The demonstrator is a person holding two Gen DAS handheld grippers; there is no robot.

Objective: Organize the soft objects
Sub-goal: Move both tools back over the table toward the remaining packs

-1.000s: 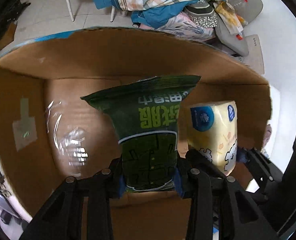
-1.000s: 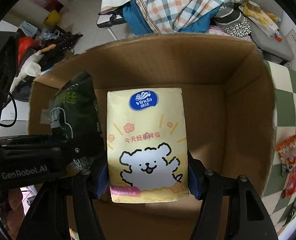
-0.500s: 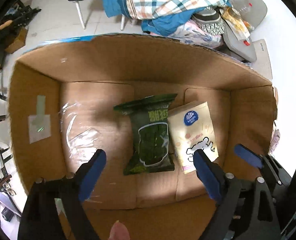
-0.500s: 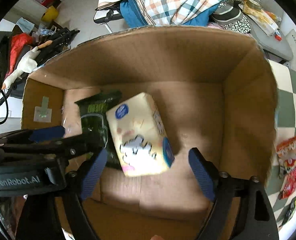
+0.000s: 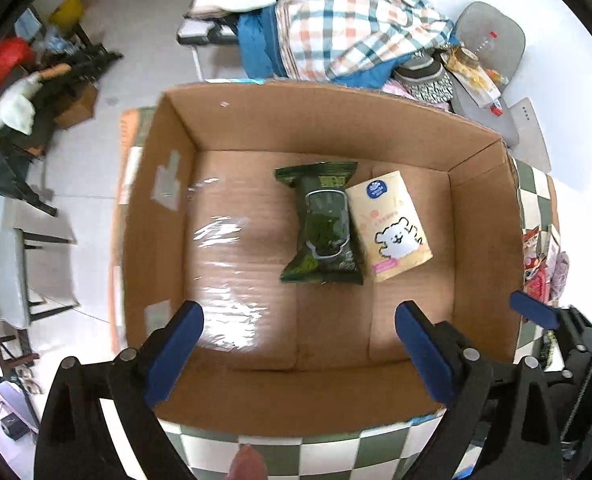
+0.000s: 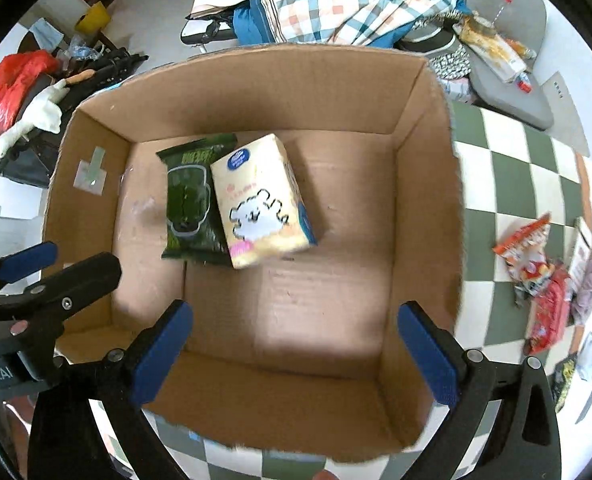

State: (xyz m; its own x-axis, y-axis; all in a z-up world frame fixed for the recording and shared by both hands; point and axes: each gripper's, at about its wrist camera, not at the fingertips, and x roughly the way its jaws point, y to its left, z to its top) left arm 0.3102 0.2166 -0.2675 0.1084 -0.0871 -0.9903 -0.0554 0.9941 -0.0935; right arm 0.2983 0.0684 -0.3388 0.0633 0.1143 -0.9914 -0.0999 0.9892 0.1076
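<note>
Cardboard box (image 6: 424, 208) walls — snack packets (image 6: 536, 264) outside.

1 cardboard box (image 5: 484, 216) w/ 1 green snack bag (image 5: 326, 226) + 1 yellow tissue pack (image 5: 392, 224); 2 tools: left tool (image 5: 300, 344), right tool (image 6: 292, 344)

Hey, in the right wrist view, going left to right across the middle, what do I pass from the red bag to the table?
Red plastic bag → toy goose → green snack bag → yellow tissue pack → right wall of the cardboard box → red snack packets on the checkered tablecloth.

Bright daylight, fisheye warp, slight blur
</note>
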